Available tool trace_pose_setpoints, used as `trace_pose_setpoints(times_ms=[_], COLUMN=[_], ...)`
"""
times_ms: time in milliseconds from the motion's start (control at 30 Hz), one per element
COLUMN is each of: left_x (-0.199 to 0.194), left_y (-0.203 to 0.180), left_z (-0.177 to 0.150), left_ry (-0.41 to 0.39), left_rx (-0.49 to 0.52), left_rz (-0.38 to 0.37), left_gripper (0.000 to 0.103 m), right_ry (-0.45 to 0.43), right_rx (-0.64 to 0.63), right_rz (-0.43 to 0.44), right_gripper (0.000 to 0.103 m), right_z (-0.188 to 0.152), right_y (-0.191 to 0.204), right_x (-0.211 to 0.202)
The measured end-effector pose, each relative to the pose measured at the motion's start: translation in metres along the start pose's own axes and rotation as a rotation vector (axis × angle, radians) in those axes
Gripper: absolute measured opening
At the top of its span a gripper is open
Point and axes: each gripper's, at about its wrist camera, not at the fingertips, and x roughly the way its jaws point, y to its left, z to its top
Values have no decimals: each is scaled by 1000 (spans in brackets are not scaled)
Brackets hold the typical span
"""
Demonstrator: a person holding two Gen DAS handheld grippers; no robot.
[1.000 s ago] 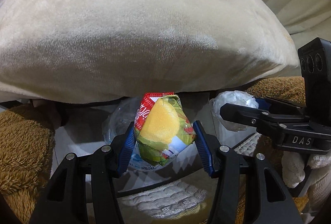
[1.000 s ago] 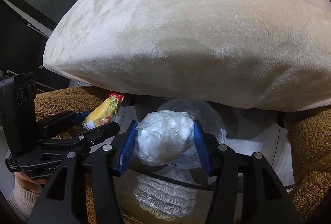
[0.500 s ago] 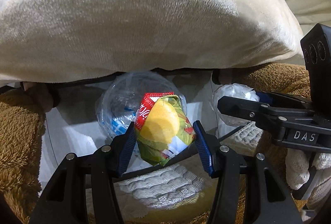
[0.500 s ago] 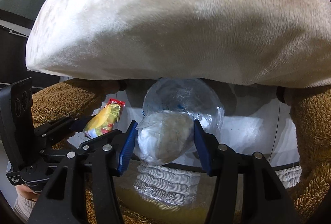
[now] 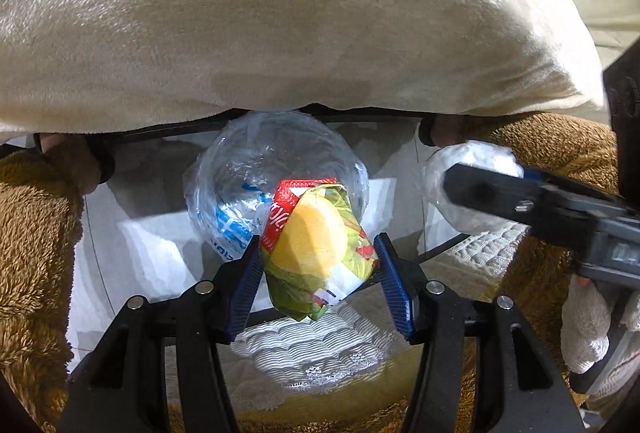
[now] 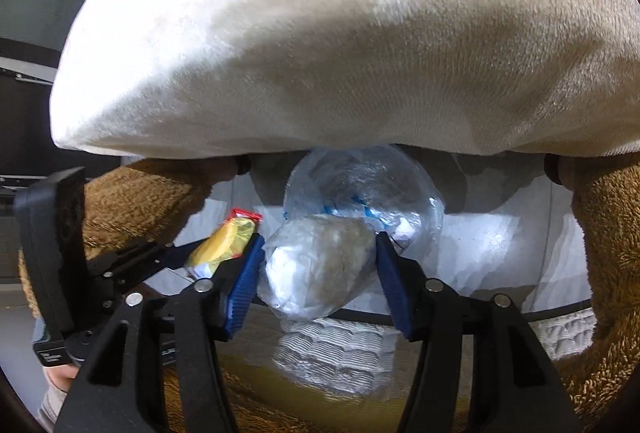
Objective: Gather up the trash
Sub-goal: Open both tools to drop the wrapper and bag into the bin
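Observation:
A yellow, green and red snack wrapper (image 5: pixel 316 245) sits between the blue pads of my left gripper (image 5: pixel 319 253). Its jaws are opening, and the wrapper still touches both pads. A crumpled ball of white plastic film (image 6: pixel 320 265) fills my right gripper (image 6: pixel 318 249); those jaws are opening too, with the ball still against both pads. Both grippers point down over a bin with a white liner (image 5: pixel 152 253). A crushed clear bottle (image 5: pixel 260 173) lies inside the bin. The right wrist view shows the wrapper (image 6: pixel 224 245) at its left. The left wrist view shows the ball (image 5: pixel 472 161) at its right.
A big cream plush cushion (image 5: pixel 300 13) overhangs the far side of the bin. Brown fuzzy fabric (image 5: pixel 32 253) flanks the bin on both sides. White quilted cloth (image 5: pixel 320 345) lies under the near rim. A white-gloved hand (image 5: pixel 584 329) holds the right gripper.
Both views have tilted down, so the bin and the clear bottle now show below the cushion. The left gripper has sunk toward the bin. Both pieces of trash stay between their pads.

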Motion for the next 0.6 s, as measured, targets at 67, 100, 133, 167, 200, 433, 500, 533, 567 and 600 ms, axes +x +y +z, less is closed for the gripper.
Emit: trace_pose_setpoints(times_ms=[67,100,133,167,200,433,500,533,567,600], left_x=[-2,-2,-3,-3,-5,-15,-21,-24,-28,-31], left_y=[2,3,4,4,4,0,-3,-4,-5,-6], left_z=[0,0,0,0,0,2,2,2,2,2], left_ry=[-9,-12,-13,-16,-21,-77,-104,-119,-134,-150], left_rx=[-11,-14,-18,-21,-23,2,15,22,27,32], left_rz=[2,4,2,0,-1,4,5,4,4,2], left_gripper=[72,73,73,73,73,73,73,73,73,73], right_ry=[-14,-14,-12,-10,-8,-15,-21,-25,-30,-36], right_rx=[6,14,19,24,25,0,-7,-9,-14,-17], right_rz=[7,11,9,8,11,-4,2,7,9,10], right_gripper=[67,67,67,67,67,67,67,67,67,67], right_z=[1,2,2,2,3,4,3,3,3,2], right_y=[0,-1,-1,-2,-3,0,1,1,1,1], right_x=[-3,-3,-3,-2,-2,-4,-6,-7,-9,-11])
